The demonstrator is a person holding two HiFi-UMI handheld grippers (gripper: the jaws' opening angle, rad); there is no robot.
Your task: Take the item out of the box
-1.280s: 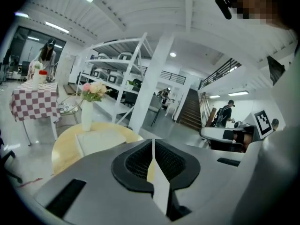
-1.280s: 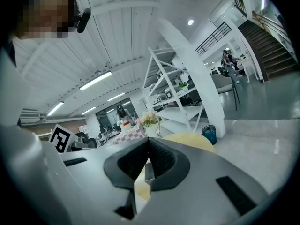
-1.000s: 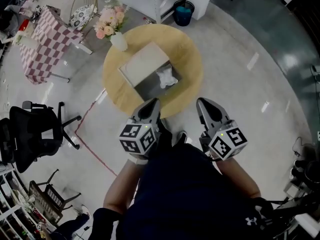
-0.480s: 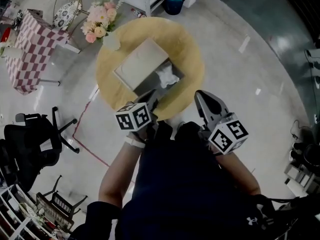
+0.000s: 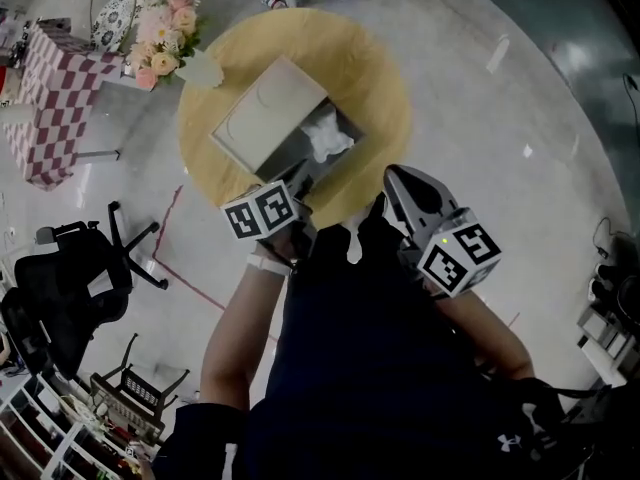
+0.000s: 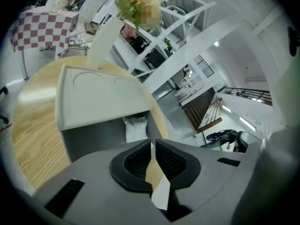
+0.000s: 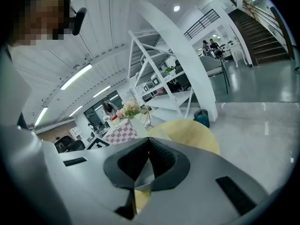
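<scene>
Box (image 5: 262, 118) on a round wooden table (image 5: 380, 78), its pale lid flap laid open toward the far left and its grey interior exposed on the near right side. Item (image 5: 328, 138), white and crumpled, lies inside the box against the far right wall, untouched by either tool.

Left gripper (image 5: 298, 186) hangs at the near edge of the box, pointing into the open compartment. In the left gripper view its ribbed pads sit clenched together with only a thin slit between them and nothing caught there; the item shows just beyond the tips, apart from them. Whether the tips touch the box wall cannot be told.

Right gripper (image 5: 400, 183) is held over the near right rim of the table, beside the box and apart from it. In the right gripper view its pads meet at the tips, likewise clenched on nothing.

White vase (image 5: 200, 68) with pink flowers (image 5: 160, 43) stands at the far left edge of the table, just beside the lid flap. Off the table, a checked cloth (image 5: 50, 98) lies far left and a black office chair (image 5: 60, 288) stands on the floor to the near left
</scene>
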